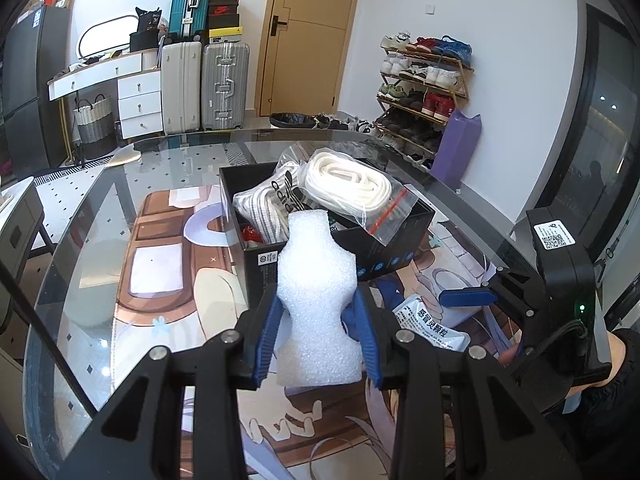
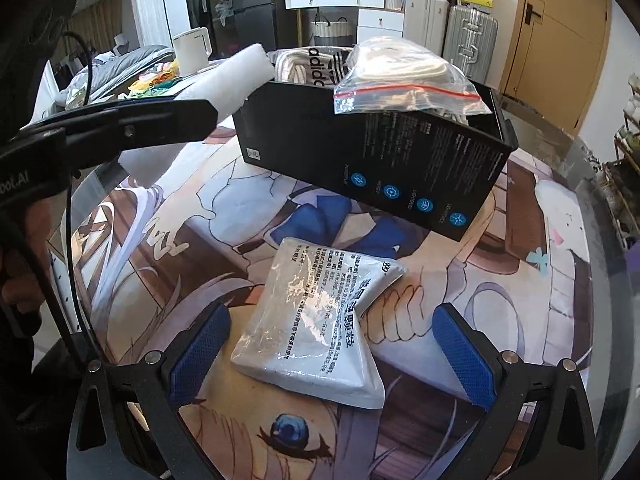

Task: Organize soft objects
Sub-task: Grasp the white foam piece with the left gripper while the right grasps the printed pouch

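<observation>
Currently right hand-held gripper (image 2: 330,354) is spread, straddling the white pouch (image 2: 316,328), whose long axis runs diagonally between the pads; left hand-held gripper (image 1: 316,340) pinches foam (image 1: 318,304) short of the box (image 1: 320,236).

Open tabletop (image 1: 100,280): wide clear run left of the black box (image 1: 256,256). Box mouth: crowded by a zip bag of white cord (image 1: 352,184) overhanging its rim and striped socks (image 1: 260,212). White packet (image 2: 316,328): lies near the box's side, unobstructed from above.
</observation>
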### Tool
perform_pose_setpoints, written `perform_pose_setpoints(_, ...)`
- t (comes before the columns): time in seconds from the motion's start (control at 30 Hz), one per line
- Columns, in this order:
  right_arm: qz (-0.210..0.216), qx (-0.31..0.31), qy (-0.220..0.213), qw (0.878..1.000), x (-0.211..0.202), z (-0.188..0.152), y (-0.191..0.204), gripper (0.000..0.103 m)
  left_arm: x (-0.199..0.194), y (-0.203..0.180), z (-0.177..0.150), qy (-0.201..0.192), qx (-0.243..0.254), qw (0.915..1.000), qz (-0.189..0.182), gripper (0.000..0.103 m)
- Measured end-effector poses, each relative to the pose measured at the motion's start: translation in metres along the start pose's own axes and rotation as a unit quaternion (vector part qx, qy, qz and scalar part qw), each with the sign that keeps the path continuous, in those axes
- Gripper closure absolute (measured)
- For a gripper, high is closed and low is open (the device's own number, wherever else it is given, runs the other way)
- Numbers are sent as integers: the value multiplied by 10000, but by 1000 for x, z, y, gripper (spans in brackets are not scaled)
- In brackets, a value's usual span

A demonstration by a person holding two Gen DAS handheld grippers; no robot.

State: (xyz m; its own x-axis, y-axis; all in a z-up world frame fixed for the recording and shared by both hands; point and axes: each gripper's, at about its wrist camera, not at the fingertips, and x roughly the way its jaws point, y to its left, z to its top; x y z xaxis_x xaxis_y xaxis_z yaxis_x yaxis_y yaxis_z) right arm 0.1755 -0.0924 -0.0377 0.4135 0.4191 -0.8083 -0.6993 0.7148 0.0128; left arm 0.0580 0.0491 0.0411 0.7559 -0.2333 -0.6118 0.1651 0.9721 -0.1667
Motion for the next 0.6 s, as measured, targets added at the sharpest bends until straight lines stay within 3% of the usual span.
perform_pose_setpoints(0.5, -41, 41, -56, 10000, -5, -9, -11, 1, 2, 2, 1, 7, 21, 10000, 22, 68)
perform_pose_setpoints(0.6, 59, -55, -145, 9999, -9, -11, -8, 11, 2, 2, 1, 1, 25, 10000, 27, 68)
